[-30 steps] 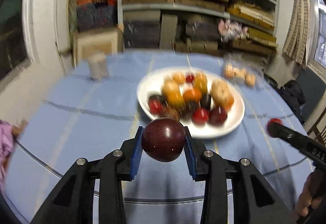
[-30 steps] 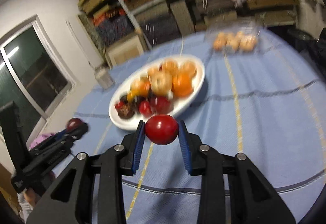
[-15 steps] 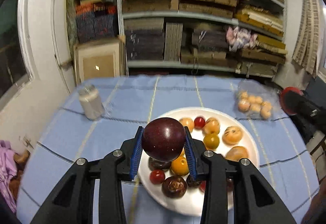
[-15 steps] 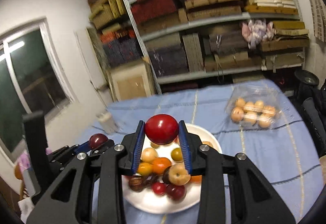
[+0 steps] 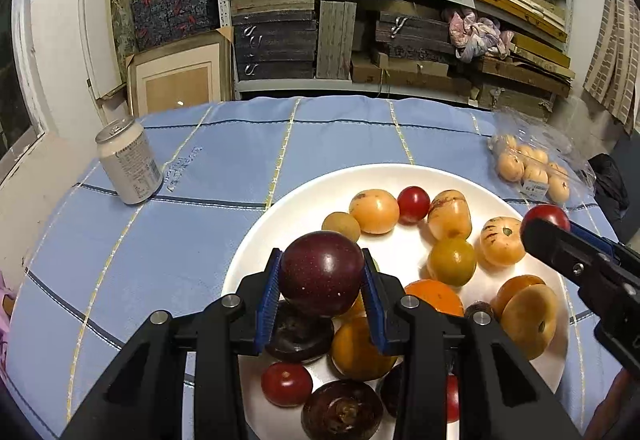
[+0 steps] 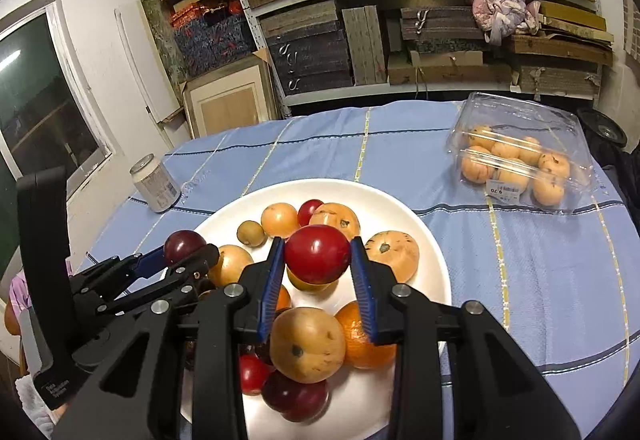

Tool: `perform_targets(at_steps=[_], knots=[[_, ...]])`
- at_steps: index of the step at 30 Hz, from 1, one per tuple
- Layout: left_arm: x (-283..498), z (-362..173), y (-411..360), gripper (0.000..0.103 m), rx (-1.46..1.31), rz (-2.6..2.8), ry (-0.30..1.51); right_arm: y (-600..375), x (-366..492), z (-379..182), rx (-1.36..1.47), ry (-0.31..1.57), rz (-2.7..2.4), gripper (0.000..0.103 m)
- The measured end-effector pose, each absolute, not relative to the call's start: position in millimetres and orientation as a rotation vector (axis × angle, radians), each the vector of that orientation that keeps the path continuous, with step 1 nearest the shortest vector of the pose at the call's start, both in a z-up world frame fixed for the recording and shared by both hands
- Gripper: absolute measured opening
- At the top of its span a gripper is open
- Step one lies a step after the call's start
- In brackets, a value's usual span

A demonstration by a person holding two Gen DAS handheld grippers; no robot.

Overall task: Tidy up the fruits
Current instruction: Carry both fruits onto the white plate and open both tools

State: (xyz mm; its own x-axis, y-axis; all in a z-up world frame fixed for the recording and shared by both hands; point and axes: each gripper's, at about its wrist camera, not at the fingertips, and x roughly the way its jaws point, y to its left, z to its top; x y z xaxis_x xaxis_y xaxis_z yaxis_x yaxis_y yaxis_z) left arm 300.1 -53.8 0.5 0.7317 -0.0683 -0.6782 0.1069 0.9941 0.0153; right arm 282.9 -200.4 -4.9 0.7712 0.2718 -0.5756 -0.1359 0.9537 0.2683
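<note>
A white plate point(image 5: 320, 182) on the blue checked cloth holds several orange, yellow, red and dark fruits. My left gripper point(image 5: 321, 274) is shut on a dark purple plum point(image 5: 320, 272) and holds it above the plate's near left part. My right gripper point(image 6: 317, 260) is shut on a red plum point(image 6: 317, 258) above the plate's point(image 6: 424, 236) middle. The right gripper shows at the right edge of the left wrist view point(image 5: 544, 228); the left gripper with its plum shows at the left of the right wrist view point(image 6: 186, 246).
A white drink can point(image 5: 128, 166) stands on the cloth at the far left. A clear plastic box of pale orange fruits point(image 6: 516, 160) lies at the far right. Shelves packed with boxes point(image 5: 360, 20) stand behind the table. A window point(image 6: 36, 108) is on the left.
Both grippers have moved forward over the plate with their plums still held, and the view has tilted down onto the fruits. The plate looms larger and nearer now.
</note>
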Motion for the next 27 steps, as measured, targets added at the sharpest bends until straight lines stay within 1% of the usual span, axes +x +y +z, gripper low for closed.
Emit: perform_targets(at_steps=[10, 13, 15, 16, 18, 22, 27], knots=[[299.6, -4.5, -60.8, 0.040, 0.081, -0.111, 0.747, -191.6, 283.1, -9.7, 0.183, 0.663, 0.232, 0.033], [296.1, -2.6, -63.7, 0.040, 0.105, -0.097, 0.718, -191.7, 283.0, -9.9, 0.182, 0.663, 0.232, 0.035], [291.1, 1.7, -65.8, 0.045, 0.126, -0.090, 0.688, -191.3, 282.7, -9.9, 0.185, 0.660, 0.232, 0.039], [289.5, 3.8, -66.2, 0.052, 0.127, -0.091, 0.679, -191.9, 282.0, -9.6, 0.186, 0.657, 0.231, 0.040], [285.8, 7.5, -67.4, 0.057, 0.131, -0.088, 0.658, -192.3, 280.7, -8.9, 0.188, 0.652, 0.232, 0.041], [282.4, 9.9, -71.1, 0.059, 0.145, -0.099, 0.648, -193.8, 277.3, -4.0, 0.192, 0.640, 0.235, 0.043], [278.9, 15.2, -71.1, 0.068, 0.150, -0.092, 0.622, -195.3, 270.7, 7.0, 0.200, 0.617, 0.245, 0.044]])
